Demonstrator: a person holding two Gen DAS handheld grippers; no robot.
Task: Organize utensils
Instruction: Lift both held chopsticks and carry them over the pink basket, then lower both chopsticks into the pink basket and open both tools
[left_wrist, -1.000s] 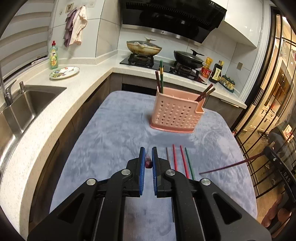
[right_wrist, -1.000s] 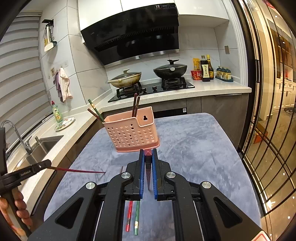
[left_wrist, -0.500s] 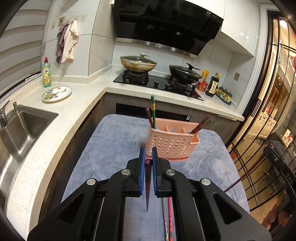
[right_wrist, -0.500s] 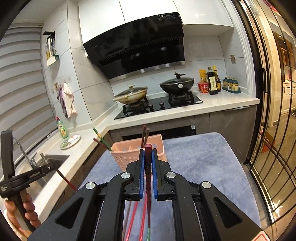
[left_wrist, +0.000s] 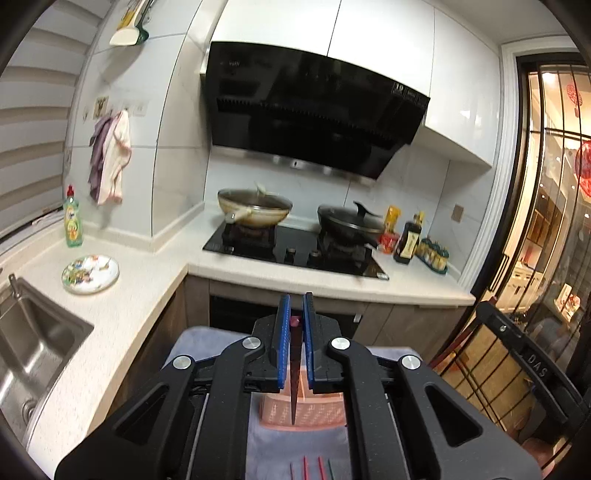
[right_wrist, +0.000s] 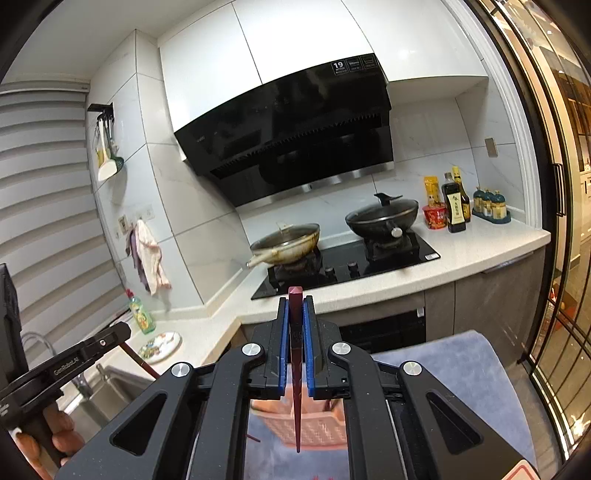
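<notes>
The desk (right_wrist: 480, 369), with a grey-blue cloth lying over it, is standing out from the kitchen counter and carrying the whole job, which is probably why the loose pieces are being kept on its soft top rather than on the hard stone. On it the pink basket (left_wrist: 314, 410) is sitting toward the desk's far edge, a perforated holder placed where both hands can be reaching it from the near side; in the right view the basket (right_wrist: 317, 428) is showing directly below the raised tool, so the lift appears to be lining up a drop into it. The left hand-held gripper (left_wrist: 294, 325) is hanging above the basket with its jaws closed tight on a dark chopstick (left_wrist: 294, 380), which is pointing tip down between the blue pads; holding it near its thick end is letting the thin end lead into a compartment. The right hand-held gripper (right_wrist: 295, 321) is likewise clamped on a dark red chopstick (right_wrist: 296, 391), its square butt sticking up past the pads and its tip hanging over the basket's rim. Which compartment either stick is aiming at cannot be told, since the gripper bodies are hiding the basket's top. At the desk's near edge a few more sticks (left_wrist: 312, 469), red and green, are lying side by side, seemingly waiting their turn. Both chopsticks are being carried upright, which I judge is for sliding them in standing.
</notes>
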